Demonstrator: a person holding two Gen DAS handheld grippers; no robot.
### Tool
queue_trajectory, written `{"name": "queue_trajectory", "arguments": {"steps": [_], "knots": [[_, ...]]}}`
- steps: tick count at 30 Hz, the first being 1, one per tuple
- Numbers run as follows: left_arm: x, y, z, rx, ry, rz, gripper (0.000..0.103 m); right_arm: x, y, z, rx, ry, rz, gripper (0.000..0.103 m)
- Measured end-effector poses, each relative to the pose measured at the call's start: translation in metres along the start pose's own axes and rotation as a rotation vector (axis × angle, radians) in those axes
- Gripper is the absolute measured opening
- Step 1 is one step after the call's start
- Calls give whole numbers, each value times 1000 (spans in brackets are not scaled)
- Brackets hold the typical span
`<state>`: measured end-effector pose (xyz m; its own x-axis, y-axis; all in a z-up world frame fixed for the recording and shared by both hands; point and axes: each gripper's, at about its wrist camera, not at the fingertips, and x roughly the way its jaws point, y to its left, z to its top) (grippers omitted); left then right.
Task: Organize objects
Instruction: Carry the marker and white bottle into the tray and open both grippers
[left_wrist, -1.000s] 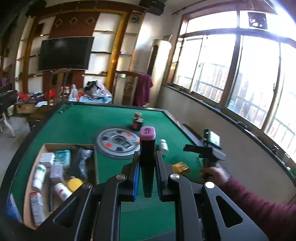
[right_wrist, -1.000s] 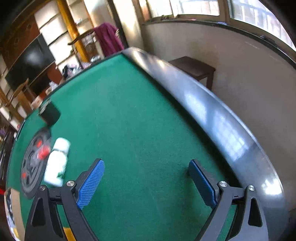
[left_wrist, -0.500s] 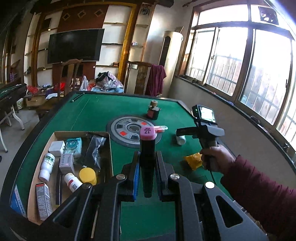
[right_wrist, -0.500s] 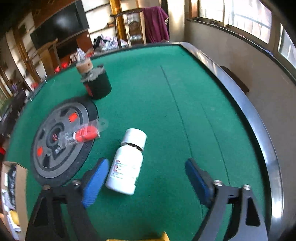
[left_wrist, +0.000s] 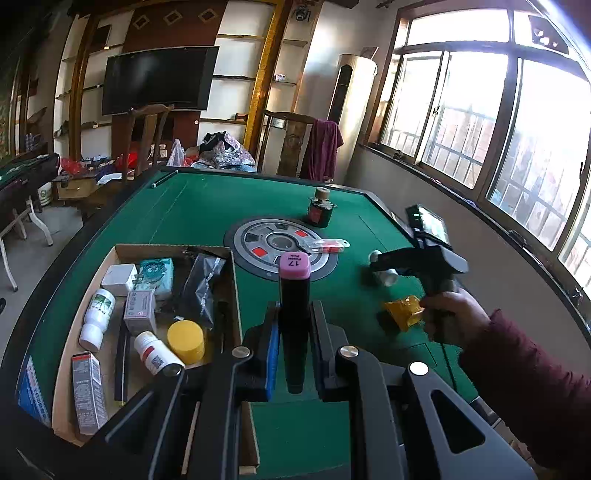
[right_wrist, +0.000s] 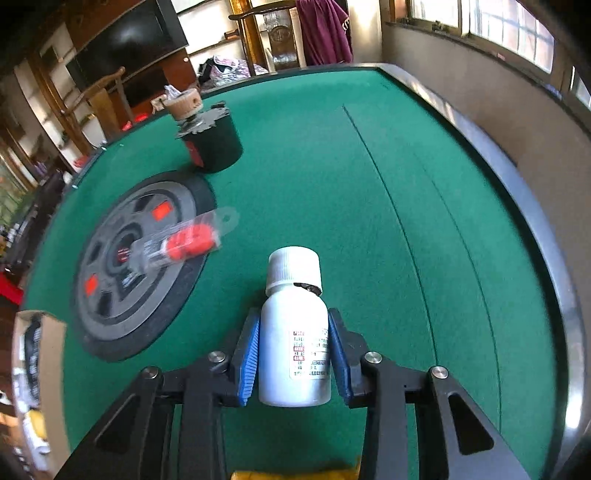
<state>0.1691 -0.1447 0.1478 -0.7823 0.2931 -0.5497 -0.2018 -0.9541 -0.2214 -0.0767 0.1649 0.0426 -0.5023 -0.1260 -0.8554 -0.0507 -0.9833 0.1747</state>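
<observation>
Open green felt (right_wrist: 332, 177) ahead, table rim (right_wrist: 517, 192) right. Right gripper (right_wrist: 293, 354) jaws closing, pads flanking white bottle (right_wrist: 291, 332) lying on felt. Left gripper (left_wrist: 293, 350) pinches upright black tube (left_wrist: 294, 317) beside cardboard box (left_wrist: 236, 295).

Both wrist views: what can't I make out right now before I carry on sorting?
- White bottle label: print too small, right wrist view.
- Whether the right gripper, jaws closing around it, presses yet: pad contact unclear.
- Yellow packet: cut by bottom edge in right view, partly behind the hand in left view.
- Cardboard box: near corner hidden by the left gripper, shut on the pink-capped tube.
</observation>
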Motion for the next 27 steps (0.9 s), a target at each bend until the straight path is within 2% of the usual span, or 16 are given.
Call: {"name": "queue_trajectory", "arguments": {"steps": [5, 10, 15, 22, 27], "knots": [[-19, 30, -4, -60, -3, -25, 15, -32, 8, -18, 8, -16, 128, 37], [-54, 77, -4, -152, -5, -55, 15, -74, 46, -39, -55, -48, 276, 38], [-75, 109, -8, -136, 20, 48, 15, -106, 112, -63, -175, -48, 417, 38], [-56, 136, -28, -132, 159, 118, 15, -108, 213, -124, -333, 62, 584, 38], [-33, 151, -29, -158, 189, 114, 15, -90, 263, -167, -423, 148, 618, 38]]}}
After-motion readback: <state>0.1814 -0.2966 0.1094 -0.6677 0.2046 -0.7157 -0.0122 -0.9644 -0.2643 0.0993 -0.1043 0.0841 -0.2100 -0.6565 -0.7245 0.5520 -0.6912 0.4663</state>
